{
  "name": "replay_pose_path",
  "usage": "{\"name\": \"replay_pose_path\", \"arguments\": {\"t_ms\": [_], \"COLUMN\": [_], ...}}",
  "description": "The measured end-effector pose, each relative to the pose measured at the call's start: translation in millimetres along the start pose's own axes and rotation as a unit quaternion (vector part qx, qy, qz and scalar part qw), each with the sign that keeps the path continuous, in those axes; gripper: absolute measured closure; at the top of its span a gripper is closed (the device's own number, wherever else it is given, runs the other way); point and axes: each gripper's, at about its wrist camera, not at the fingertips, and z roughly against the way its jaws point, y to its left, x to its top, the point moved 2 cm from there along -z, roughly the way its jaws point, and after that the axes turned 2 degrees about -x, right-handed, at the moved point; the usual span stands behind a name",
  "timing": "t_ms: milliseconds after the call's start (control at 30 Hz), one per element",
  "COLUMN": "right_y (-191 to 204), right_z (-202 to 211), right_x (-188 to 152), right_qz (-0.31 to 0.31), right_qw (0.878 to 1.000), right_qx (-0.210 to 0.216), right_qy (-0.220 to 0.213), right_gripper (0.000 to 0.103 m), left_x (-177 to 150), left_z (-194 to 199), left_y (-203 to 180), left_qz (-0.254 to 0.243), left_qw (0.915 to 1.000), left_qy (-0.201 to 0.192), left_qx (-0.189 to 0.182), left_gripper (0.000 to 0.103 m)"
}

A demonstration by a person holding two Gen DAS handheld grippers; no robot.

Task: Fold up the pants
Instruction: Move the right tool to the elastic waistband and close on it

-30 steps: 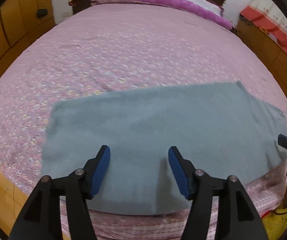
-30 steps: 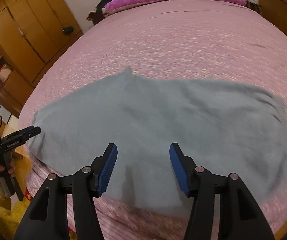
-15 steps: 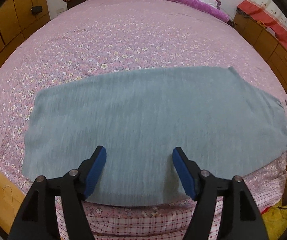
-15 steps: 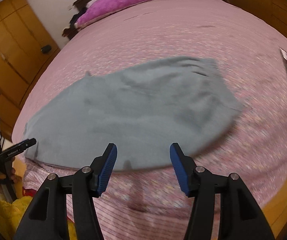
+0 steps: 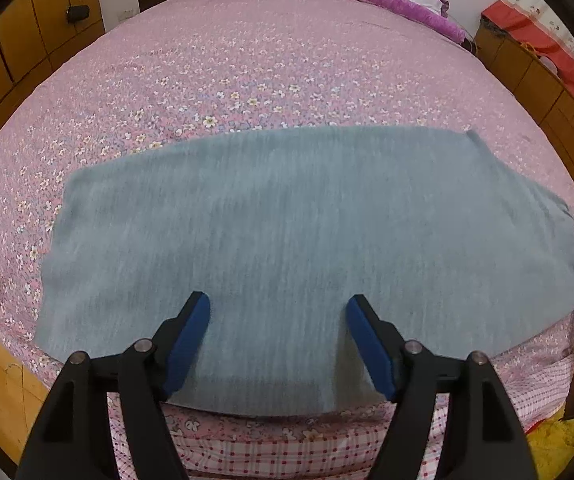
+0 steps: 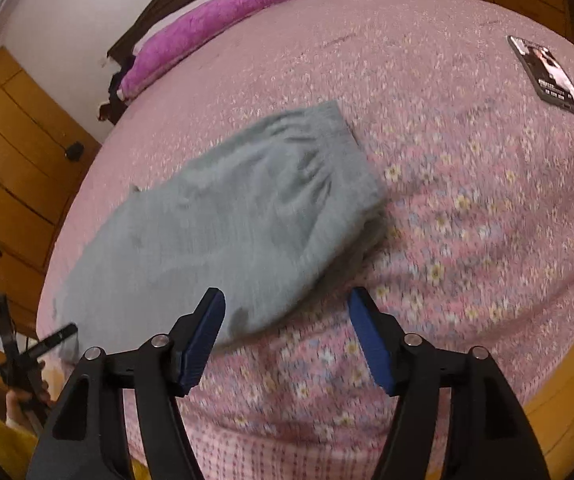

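Above the bed's near edge, the left gripper (image 5: pixel 278 312) hovers with jaws widening, empty, over the flat grey pants (image 5: pixel 307 248), while the right gripper (image 6: pixel 286 307), also opening and empty, nears their waistband corner, presumably to pinch it.

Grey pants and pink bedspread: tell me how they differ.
The grey pants are plain; the pink bedspread carries a small flower print. The pants lie as a strip near the bed's front edge; the bedspread covers the whole mattress. Both lie flat.
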Motion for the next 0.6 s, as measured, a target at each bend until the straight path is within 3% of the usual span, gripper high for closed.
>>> {"name": "replay_pose_path", "arguments": {"t_ms": [600], "right_y": [5.2], "right_z": [-19.7], "right_x": [6.9], "right_qz": [0.029], "right_qw": [0.998], "right_qx": [-0.056], "right_qy": [-0.006], "right_gripper": [0.042], "left_x": [0.2], "left_z": [-5.0], "left_y": [-0.8], "left_qz": [-0.003], "left_qw": [1.0000], "left_qy": [0.003], "left_qx": [0.000], "left_gripper": [0.023]}}
